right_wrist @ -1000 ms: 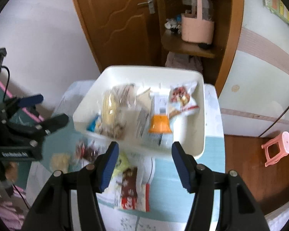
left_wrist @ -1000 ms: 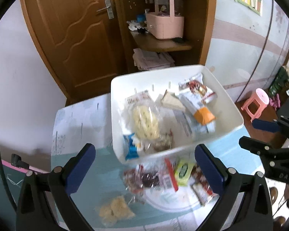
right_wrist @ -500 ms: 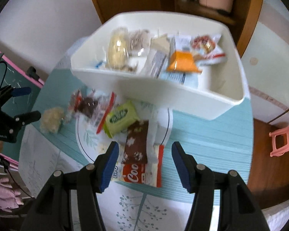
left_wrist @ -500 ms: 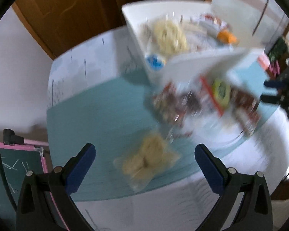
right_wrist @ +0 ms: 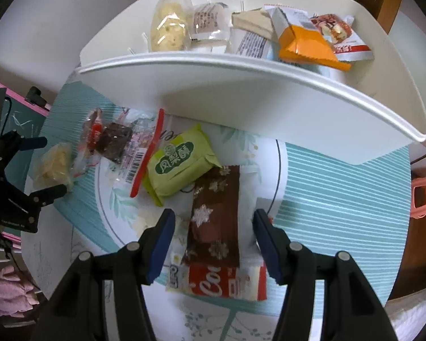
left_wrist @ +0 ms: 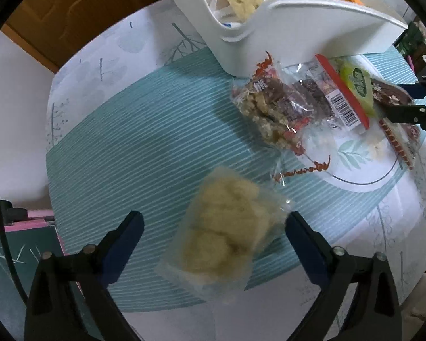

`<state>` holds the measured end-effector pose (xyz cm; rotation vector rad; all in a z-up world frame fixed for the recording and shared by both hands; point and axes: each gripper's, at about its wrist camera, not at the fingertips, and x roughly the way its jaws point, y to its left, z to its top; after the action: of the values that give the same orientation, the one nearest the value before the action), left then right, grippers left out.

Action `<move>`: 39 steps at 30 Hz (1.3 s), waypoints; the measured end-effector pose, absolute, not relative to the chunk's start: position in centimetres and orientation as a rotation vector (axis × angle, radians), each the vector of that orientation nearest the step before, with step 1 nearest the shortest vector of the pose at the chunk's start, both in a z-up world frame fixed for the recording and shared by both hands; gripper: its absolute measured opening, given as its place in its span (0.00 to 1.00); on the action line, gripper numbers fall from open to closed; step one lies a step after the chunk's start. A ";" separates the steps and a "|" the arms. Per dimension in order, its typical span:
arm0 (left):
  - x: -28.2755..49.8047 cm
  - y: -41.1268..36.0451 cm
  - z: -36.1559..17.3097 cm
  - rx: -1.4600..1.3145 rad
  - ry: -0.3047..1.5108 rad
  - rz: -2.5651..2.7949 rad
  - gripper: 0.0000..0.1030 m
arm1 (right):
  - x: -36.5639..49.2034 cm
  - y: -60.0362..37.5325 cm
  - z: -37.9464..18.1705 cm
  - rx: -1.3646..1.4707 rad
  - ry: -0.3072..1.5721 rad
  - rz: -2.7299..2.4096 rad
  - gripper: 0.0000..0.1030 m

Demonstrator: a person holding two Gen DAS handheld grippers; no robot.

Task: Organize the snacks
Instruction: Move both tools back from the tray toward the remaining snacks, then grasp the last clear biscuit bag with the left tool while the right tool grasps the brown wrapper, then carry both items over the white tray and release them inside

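On the left wrist view we see the left gripper pointing down at the teal striped tablecloth, jaws spread wide and just now closing a little, with a clear bag of pale yellow puffs lying between the blue pads, no pad touching it. Beyond it lies a clear packet of mixed nut snacks, then a red-edged barcode packet and a green pastry packet, all just in front of the white bin, which already holds snacks. At that view's right edge the right gripper shows partly. Over on the right wrist view, we see the right gripper half spread, jaws just now narrowing slightly, a brown snowflake-print wrapper between the pads, not pinched. That wrapper lies on a red and white packet, beside the green pastry packet. White bin sits just behind; left gripper at far left around the puff bag.
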<state>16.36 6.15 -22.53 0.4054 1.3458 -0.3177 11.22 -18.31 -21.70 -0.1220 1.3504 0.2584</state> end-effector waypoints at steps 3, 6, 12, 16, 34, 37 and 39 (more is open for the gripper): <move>16.6 6.3 -23.1 0.370 1.363 -0.307 0.82 | 11.3 -18.1 -22.0 -0.145 1.347 0.254 0.45; 16.7 7.1 -23.1 0.256 1.391 -0.292 0.69 | 11.2 -18.1 -22.2 -0.148 1.342 0.263 0.42; 15.5 7.7 -22.9 0.139 1.367 -0.195 0.51 | 10.8 -19.1 -21.9 -0.122 1.330 0.273 0.35; 14.1 7.6 -22.5 0.058 1.358 -0.170 0.47 | 9.8 -19.5 -21.3 -0.101 1.317 0.289 0.35; 8.2 0.8 -14.8 -0.113 1.270 -0.301 0.45 | 4.4 -20.4 -13.9 0.034 1.191 0.354 0.34; 9.5 -0.7 -12.2 -0.111 1.209 -0.338 0.45 | 4.4 -20.7 -11.8 0.041 1.148 0.351 0.34; 9.9 -1.4 -10.6 -0.116 1.173 -0.355 0.45 | 4.4 -20.8 -9.9 0.046 1.107 0.346 0.34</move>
<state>9.85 -1.43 -10.62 -0.1157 1.1728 -0.3553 4.36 -20.80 -9.92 0.0458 1.1066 0.3464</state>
